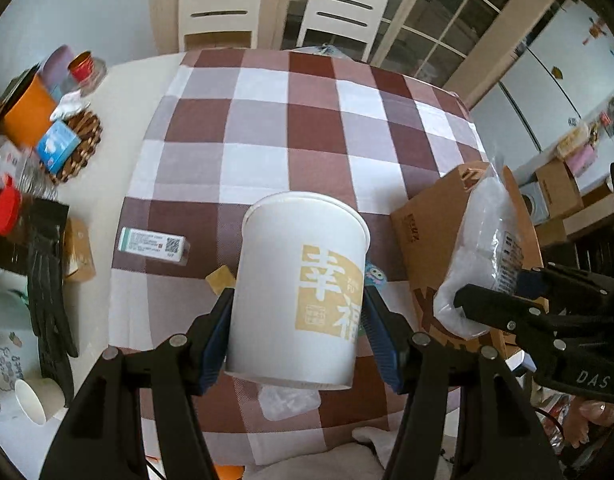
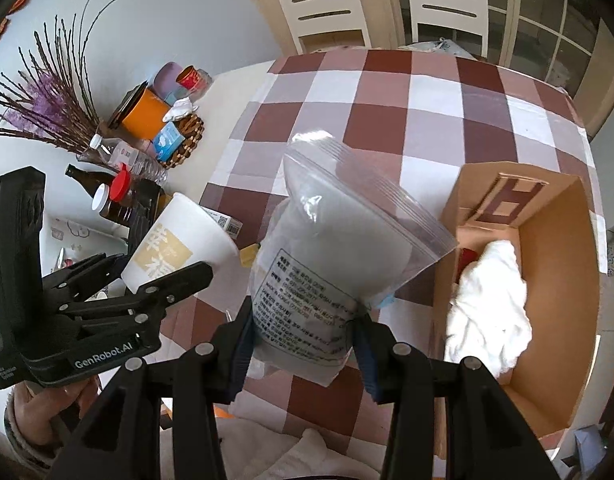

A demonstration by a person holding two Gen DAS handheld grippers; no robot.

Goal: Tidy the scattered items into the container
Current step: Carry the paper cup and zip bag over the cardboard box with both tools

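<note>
My left gripper (image 1: 297,312) is shut on a white paper cup (image 1: 303,280) with gold characters, held above the checked tablecloth; the cup also shows in the right wrist view (image 2: 179,244). My right gripper (image 2: 301,328) is shut on a clear zip bag (image 2: 331,248) of white contents, held up left of the open cardboard box (image 2: 555,264). The bag shows in the left wrist view (image 1: 483,248) in front of the box (image 1: 419,236). A white cloth (image 2: 491,304) and something red lie in the box. A small barcode box (image 1: 153,245), a tan scrap (image 1: 219,278) and a clear wrapper (image 1: 289,400) lie on the cloth.
Clutter stands at the table's left: an orange tub (image 2: 145,118), a woven coaster (image 2: 187,140) with a blue pack, bottles (image 2: 115,196), dried purple stems (image 2: 51,96), black gloves (image 1: 47,280) and a small paper cup (image 1: 37,400). Two white chairs (image 1: 219,0) stand behind the table.
</note>
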